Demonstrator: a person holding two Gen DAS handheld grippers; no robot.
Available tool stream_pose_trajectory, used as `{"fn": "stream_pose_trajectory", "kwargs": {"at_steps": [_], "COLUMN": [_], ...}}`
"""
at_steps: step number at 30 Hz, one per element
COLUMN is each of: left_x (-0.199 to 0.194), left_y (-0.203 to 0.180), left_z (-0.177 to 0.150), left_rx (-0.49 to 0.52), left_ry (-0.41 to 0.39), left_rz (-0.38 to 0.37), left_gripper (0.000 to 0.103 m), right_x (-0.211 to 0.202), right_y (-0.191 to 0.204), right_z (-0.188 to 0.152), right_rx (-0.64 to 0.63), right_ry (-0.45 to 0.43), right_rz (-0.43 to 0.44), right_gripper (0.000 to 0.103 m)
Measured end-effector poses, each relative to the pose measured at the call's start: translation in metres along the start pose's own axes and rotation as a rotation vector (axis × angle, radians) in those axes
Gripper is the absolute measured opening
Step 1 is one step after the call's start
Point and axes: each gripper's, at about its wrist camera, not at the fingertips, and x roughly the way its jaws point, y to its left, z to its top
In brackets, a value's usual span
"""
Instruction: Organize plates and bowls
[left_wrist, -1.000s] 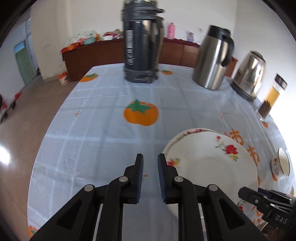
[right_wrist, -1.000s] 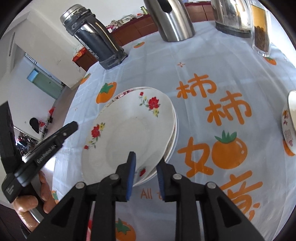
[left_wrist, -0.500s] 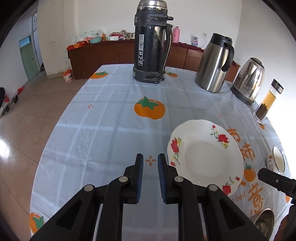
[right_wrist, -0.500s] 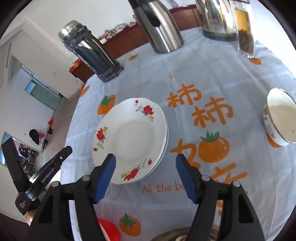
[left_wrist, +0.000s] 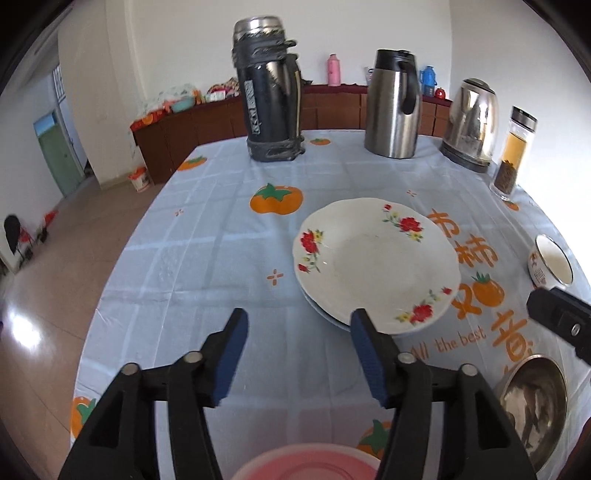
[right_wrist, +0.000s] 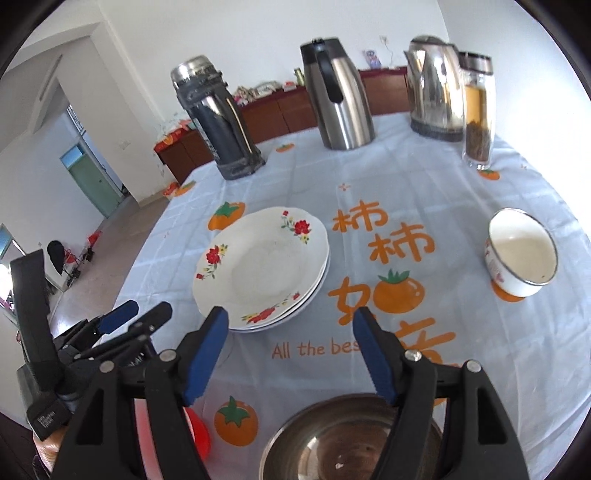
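A stack of white plates with red flowers (left_wrist: 376, 258) lies in the middle of the table; it also shows in the right wrist view (right_wrist: 262, 266). My left gripper (left_wrist: 297, 328) is open and empty, just near of the stack. My right gripper (right_wrist: 290, 325) is open and empty, near of the stack's right side. A white enamel bowl (right_wrist: 521, 254) stands at the right, also seen in the left wrist view (left_wrist: 552, 260). A steel bowl (right_wrist: 347, 439) sits under my right gripper. A pink bowl (left_wrist: 306, 463) lies at the near edge.
A black thermos (left_wrist: 269, 96), a steel jug (left_wrist: 393, 105), a kettle (left_wrist: 472, 123) and a glass tea bottle (left_wrist: 513, 155) stand along the far side. The tablecloth's left edge (left_wrist: 110, 280) drops to the floor. The left gripper's body (right_wrist: 74, 350) shows at left.
Both grippers drew back from the plate stack toward the near edge. The right gripper opened first, letting go of the top plate; the left gripper has now opened too.
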Motion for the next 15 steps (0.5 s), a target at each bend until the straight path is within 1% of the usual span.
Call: {"fn": "stream_pose_trajectory", "kwargs": {"at_steps": [1,6,9,12,15], "left_x": [-0.005,-0.024,-0.035,-0.039,-0.046], "left_y": [-0.003,-0.017,-0.027,-0.035,-0.044], "left_z": [-0.002,-0.009,-0.016,-0.025,-0.035], "left_rx": [-0.004,0.005,0.014,0.014,0.021], "left_ry": [-0.008,-0.044,-0.06,-0.057,-0.064], "left_rz": [0.0,-0.016,-0.031,-0.061,-0.069], "left_gripper": [0.069,0.069,0.069,0.069,0.069], "right_x": [-0.004,-0.032,-0.046,-0.054,-0.056], "right_y": [-0.003,-0.025,-0.039,-0.054,-0.065], "right_z": [-0.001,-0.011,-0.019,-0.028,-0.037], "right_rx": [0.008,0.042,0.046,0.072,0.094], "right_ry": [-0.012,-0.076,-0.11,-0.121,-0.115], "right_rz": [0.003,-0.013,-0.042,-0.061,-0.061], "right_gripper": [0.072,0.072,0.072,0.072,0.072]}}
